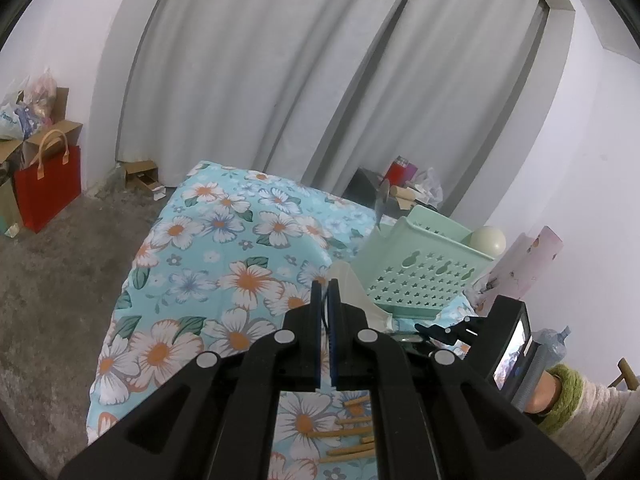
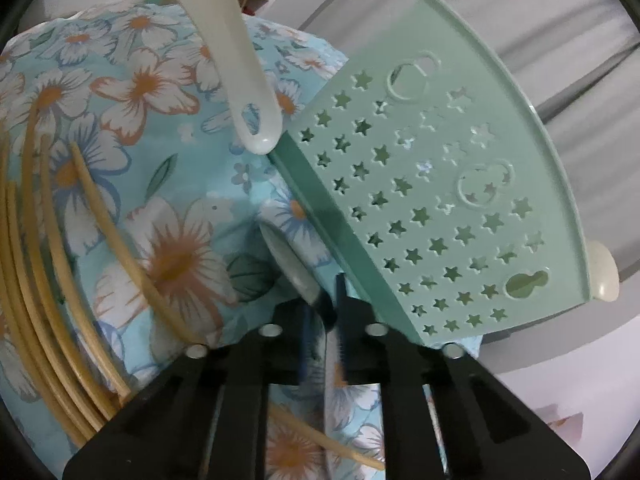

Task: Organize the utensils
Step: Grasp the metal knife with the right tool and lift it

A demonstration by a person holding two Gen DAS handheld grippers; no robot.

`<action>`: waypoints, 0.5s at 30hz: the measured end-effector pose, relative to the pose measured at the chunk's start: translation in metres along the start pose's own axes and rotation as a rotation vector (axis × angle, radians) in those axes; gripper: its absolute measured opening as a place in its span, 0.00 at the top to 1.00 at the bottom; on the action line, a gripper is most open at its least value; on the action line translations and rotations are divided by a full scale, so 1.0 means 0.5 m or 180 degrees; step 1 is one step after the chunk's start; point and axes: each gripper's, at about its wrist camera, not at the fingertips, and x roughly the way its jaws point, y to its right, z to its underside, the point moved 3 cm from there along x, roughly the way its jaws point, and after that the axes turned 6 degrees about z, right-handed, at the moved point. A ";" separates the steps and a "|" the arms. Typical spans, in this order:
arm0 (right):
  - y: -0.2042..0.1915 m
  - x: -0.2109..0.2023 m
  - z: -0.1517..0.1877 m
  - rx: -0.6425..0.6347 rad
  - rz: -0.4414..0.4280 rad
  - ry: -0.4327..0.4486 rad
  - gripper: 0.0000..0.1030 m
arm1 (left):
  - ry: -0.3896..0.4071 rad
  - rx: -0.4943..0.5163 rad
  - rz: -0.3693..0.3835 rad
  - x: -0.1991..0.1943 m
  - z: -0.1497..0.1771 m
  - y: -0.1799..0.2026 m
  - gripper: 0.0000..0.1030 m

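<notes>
Two grippers work here: our left gripper (image 1: 326,284) has jaws clamped on the light, stiff white plastic ladle (image 2: 224,40), while our right gripper (image 2: 326,300) has jaws closed on a slippery metal spoon (image 2: 288,256).

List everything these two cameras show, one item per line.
floral cloth: one, light blue with white and orange flowers, covering the work surface
basket: one, mint green with star holes, on the cloth's right side
round object: one, cream, at the basket's far corner
chopsticks: several, tan, lying together on the cloth
white utensil: one, handle with a hanging hole, end near the basket's corner
metal spoon: one, silver, on the cloth beside the basket
red bag: one, tan handles, on the floor by the wall
curtains: pale grey, behind the table
sleeve: one, cream with green cuff
left gripper: black, shut
right gripper: black, shut on the metal spoon
</notes>
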 end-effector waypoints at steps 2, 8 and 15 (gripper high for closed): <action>0.001 -0.008 0.000 0.0026 0.0014 0.0068 0.95 | 0.0008 -0.0006 0.0003 -0.001 -0.001 0.001 0.98; 0.013 -0.074 -0.005 0.0180 0.0174 0.0313 0.97 | 0.0130 0.0046 0.0015 -0.021 -0.012 0.011 0.98; 0.078 -0.169 -0.024 0.0737 0.0387 0.0587 0.97 | 0.0482 0.0198 0.0073 -0.077 -0.061 0.064 0.98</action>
